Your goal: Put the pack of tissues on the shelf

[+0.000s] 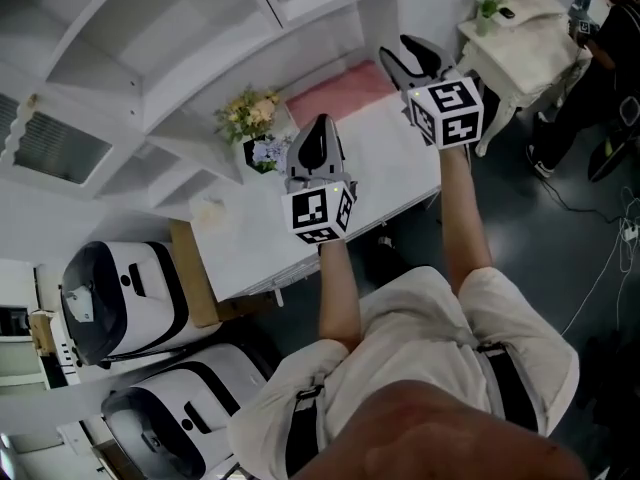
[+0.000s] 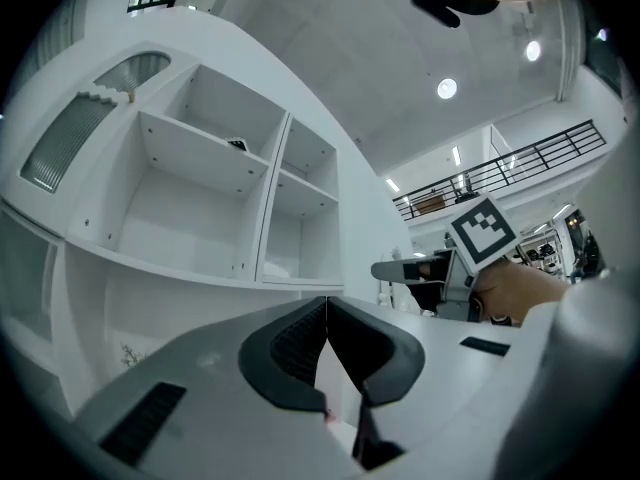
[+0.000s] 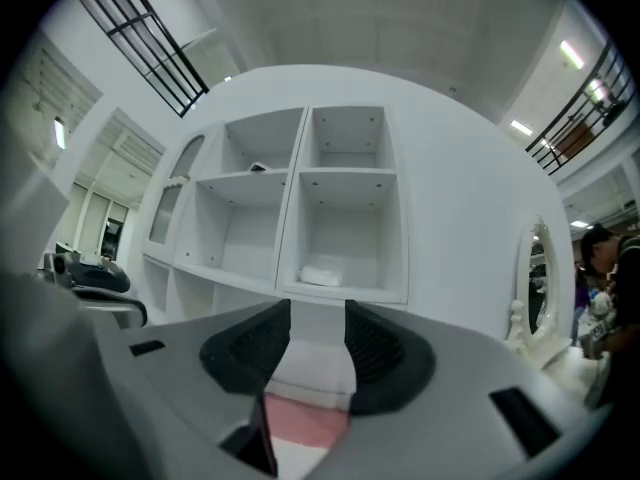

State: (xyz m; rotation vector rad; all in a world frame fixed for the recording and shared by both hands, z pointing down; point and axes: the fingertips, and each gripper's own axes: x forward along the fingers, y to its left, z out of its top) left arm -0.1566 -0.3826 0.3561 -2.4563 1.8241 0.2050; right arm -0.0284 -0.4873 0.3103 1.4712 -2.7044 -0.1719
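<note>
Tissues point(image 3: 322, 275) on shelf point(image 3: 345, 291) — right gripper point(image 3: 318, 308) aloft, parted

Pretty much everything's white here: the shelf point(image 3: 300, 183), the table point(image 1: 260, 238), even the pack of tissues point(image 3: 322, 275). The only real colour is a pink mat point(image 1: 340, 90) and pale yellow flowers point(image 1: 250, 113) in a dark vase point(image 1: 252, 154). The left gripper point(image 1: 318, 128) and right gripper point(image 1: 405, 50) are grey with black pads point(image 3: 248, 343), and their cubes carry black-and-white square markers.

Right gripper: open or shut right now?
Open. In the right gripper view, the right gripper has its jaws apart, with nothing between them.
</note>
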